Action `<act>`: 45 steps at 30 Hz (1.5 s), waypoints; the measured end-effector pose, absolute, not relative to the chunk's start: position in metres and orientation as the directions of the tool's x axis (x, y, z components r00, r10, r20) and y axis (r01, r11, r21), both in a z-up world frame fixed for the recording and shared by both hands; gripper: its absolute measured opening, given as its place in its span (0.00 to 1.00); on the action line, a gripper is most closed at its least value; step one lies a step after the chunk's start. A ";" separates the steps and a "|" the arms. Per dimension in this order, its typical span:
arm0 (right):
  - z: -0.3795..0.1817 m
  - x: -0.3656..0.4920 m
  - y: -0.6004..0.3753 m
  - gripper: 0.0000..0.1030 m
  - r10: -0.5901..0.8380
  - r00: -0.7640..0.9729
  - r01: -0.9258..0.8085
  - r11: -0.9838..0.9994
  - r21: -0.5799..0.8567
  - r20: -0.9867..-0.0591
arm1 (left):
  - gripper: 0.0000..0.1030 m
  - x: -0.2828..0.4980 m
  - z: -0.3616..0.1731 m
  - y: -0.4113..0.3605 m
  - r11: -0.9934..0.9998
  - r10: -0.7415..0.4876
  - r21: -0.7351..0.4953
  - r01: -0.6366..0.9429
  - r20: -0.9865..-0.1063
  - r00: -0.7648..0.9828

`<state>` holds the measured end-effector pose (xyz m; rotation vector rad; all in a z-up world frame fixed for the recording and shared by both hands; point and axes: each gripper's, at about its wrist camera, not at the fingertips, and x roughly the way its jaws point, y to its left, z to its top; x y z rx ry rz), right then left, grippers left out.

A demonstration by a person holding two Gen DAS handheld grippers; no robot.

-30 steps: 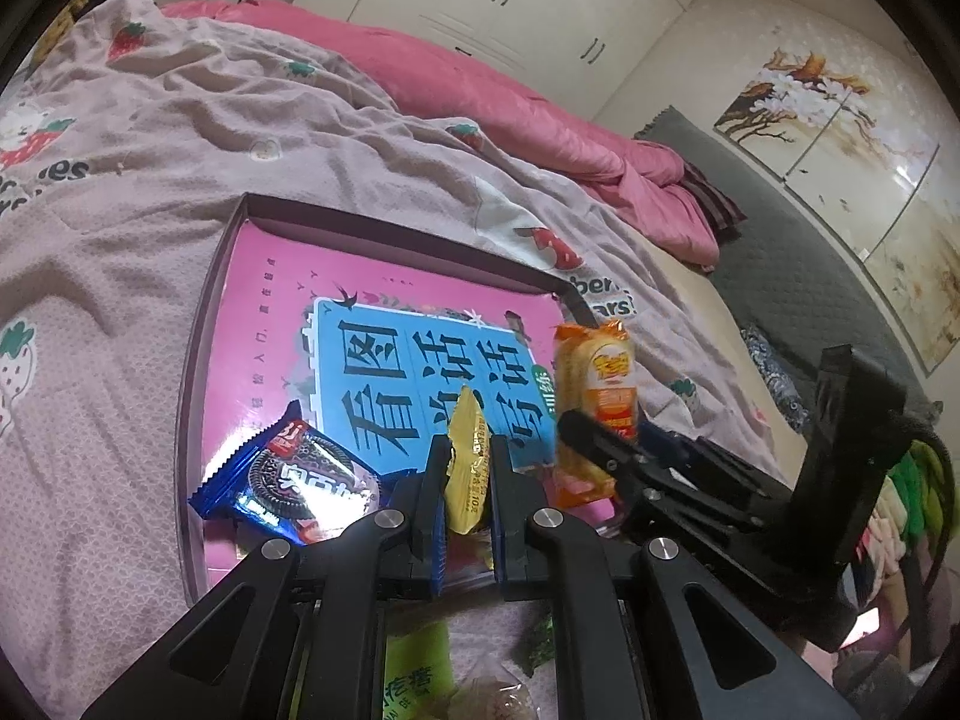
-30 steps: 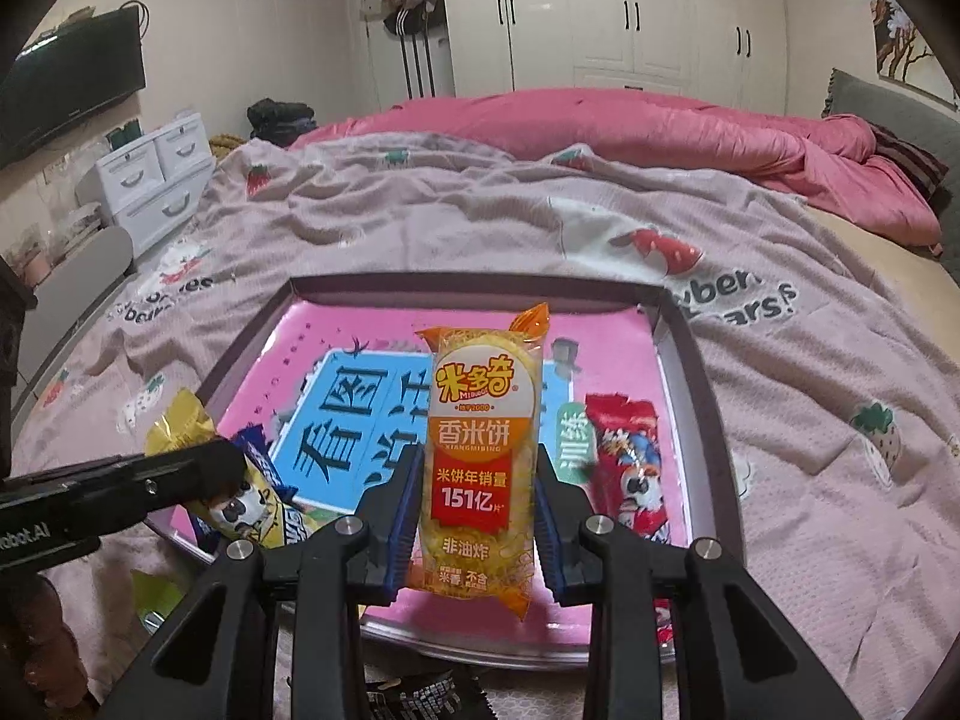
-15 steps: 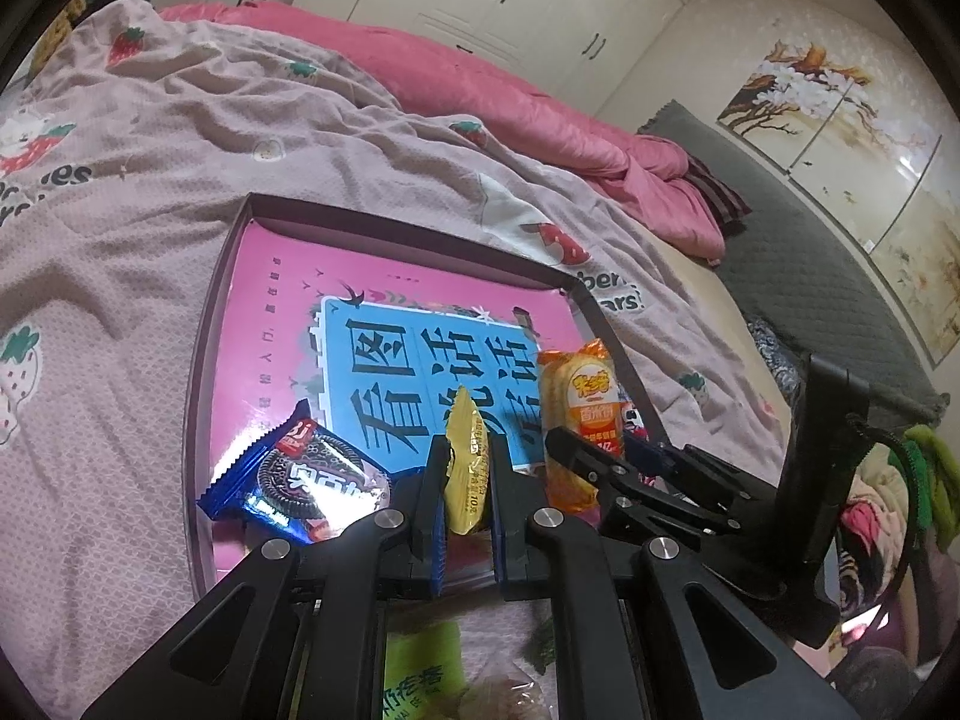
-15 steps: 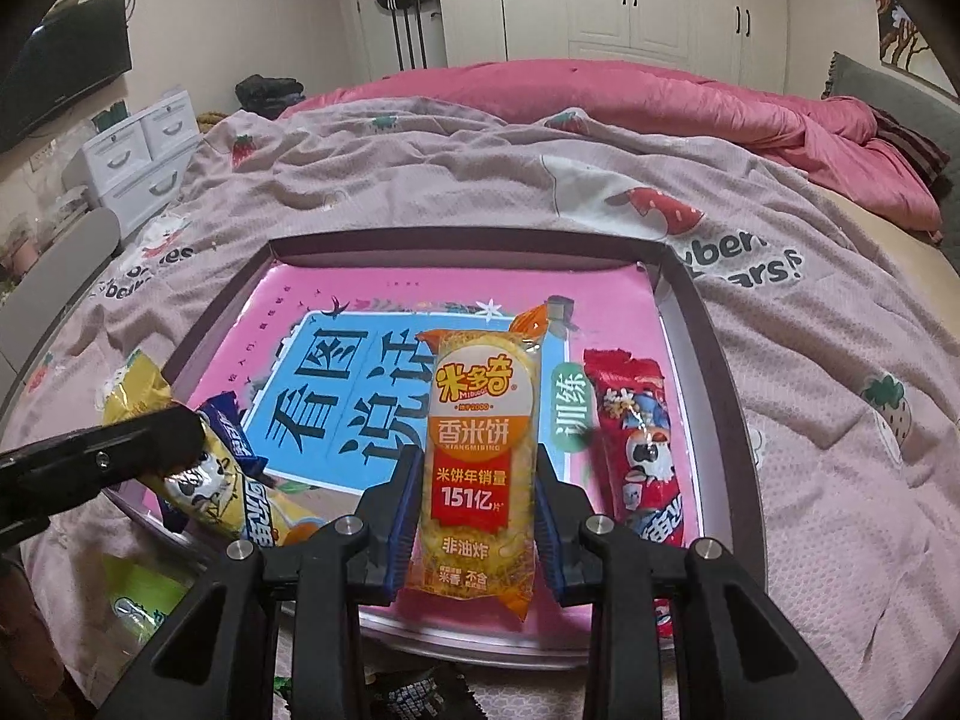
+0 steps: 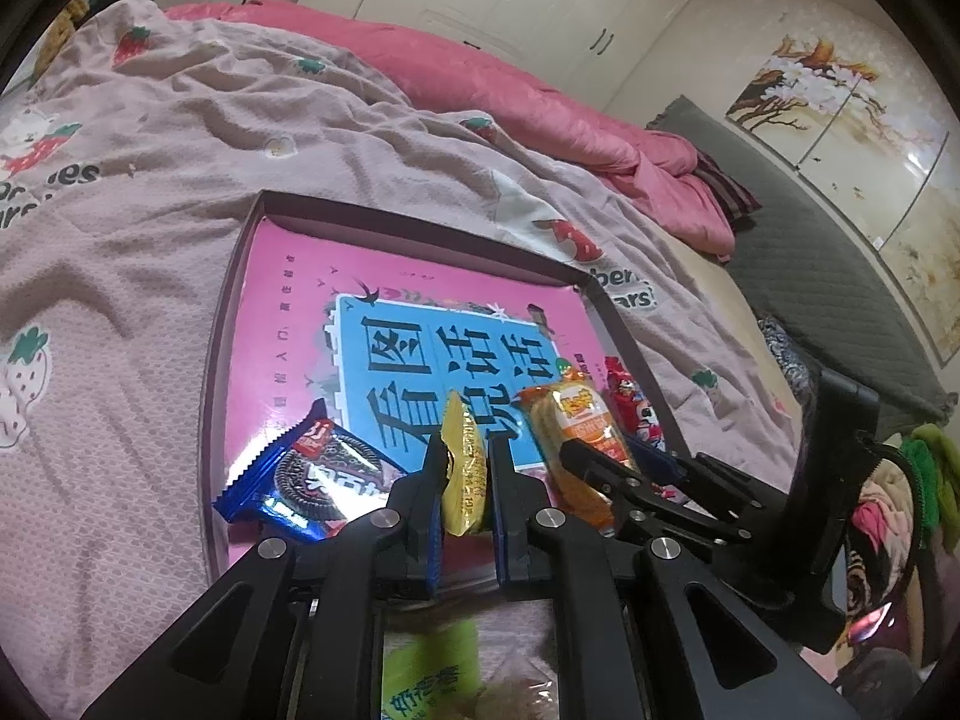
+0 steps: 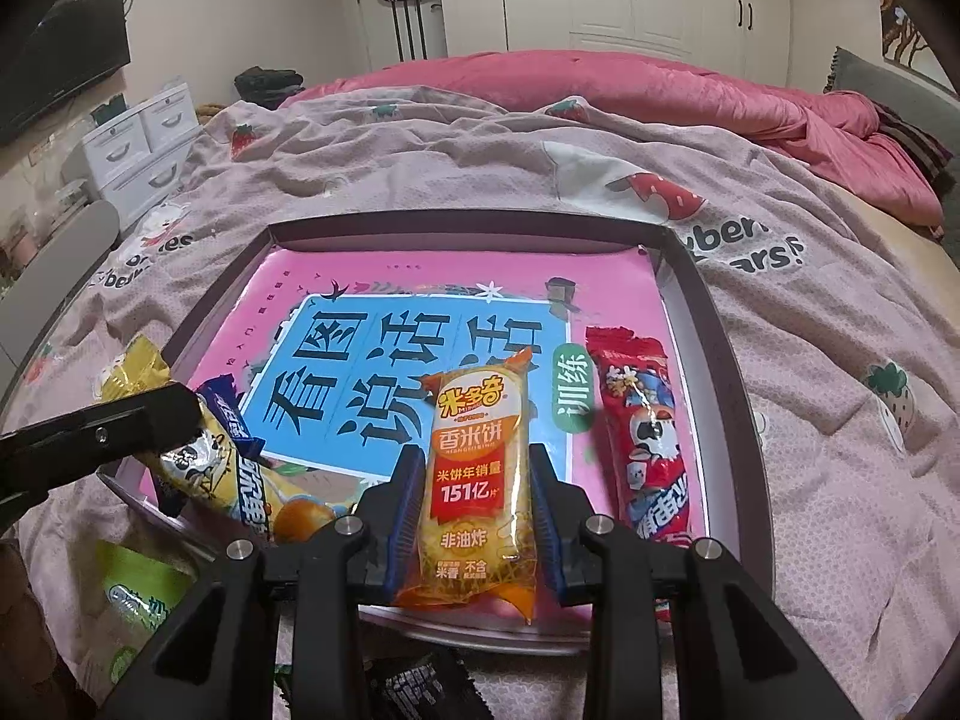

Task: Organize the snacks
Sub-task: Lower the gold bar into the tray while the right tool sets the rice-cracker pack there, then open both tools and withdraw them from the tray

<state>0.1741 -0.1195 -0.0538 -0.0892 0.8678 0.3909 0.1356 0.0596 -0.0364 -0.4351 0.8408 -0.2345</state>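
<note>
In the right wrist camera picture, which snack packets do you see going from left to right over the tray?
Yellow packet held by the left gripper → orange rice cracker packet in the right gripper → red packet lying in the tray.

left tool (image 5: 465,459) pinched nearly shut, right tool (image 6: 474,474) clamped, both tilted downward

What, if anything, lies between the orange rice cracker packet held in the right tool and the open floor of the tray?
Nothing visible blocks it. The orange rice cracker packet hangs over bare pink floor of the tray. The red packet lies to its right and the blue cookie packet to its left, both clear of that spot.
</note>
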 end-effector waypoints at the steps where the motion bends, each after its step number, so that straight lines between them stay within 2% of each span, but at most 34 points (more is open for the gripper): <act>1: -0.054 0.174 -0.120 0.33 0.297 0.581 -0.369 0.926 0.079 -0.758 | 0.13 0.136 -0.037 0.060 0.889 -0.364 -0.457 0.028 -0.669 0.648; 13: -0.053 0.170 -0.125 0.33 0.273 0.588 -0.355 0.933 0.060 -0.761 | 0.24 0.137 -0.034 0.064 0.914 -0.316 -0.404 0.015 -0.690 0.651; 17: -0.052 0.168 -0.126 0.33 0.266 0.593 -0.350 0.935 0.054 -0.760 | 0.39 0.136 -0.033 0.066 0.919 -0.305 -0.395 0.010 -0.691 0.655; 22: -0.049 0.166 -0.129 0.34 0.266 0.600 -0.345 0.937 0.055 -0.755 | 0.41 0.134 -0.028 0.068 0.922 -0.295 -0.387 0.010 -0.685 0.666; 24: -0.048 0.166 -0.131 0.35 0.267 0.600 -0.343 0.937 0.059 -0.754 | 0.46 0.134 -0.027 0.069 0.922 -0.295 -0.388 0.009 -0.685 0.666; 28: -0.046 0.164 -0.134 0.40 0.275 0.602 -0.337 0.939 0.074 -0.750 | 0.48 0.132 -0.022 0.070 0.923 -0.290 -0.385 0.009 -0.679 0.674; 41: -0.029 0.153 -0.146 0.41 0.304 0.619 -0.329 0.938 0.112 -0.724 | 0.63 0.119 -0.003 0.075 0.925 -0.284 -0.378 0.019 -0.658 0.697; 45: -0.019 0.148 -0.149 0.45 0.321 0.624 -0.341 0.932 0.122 -0.712 | 0.65 0.114 0.003 0.073 0.928 -0.285 -0.372 0.031 -0.652 0.703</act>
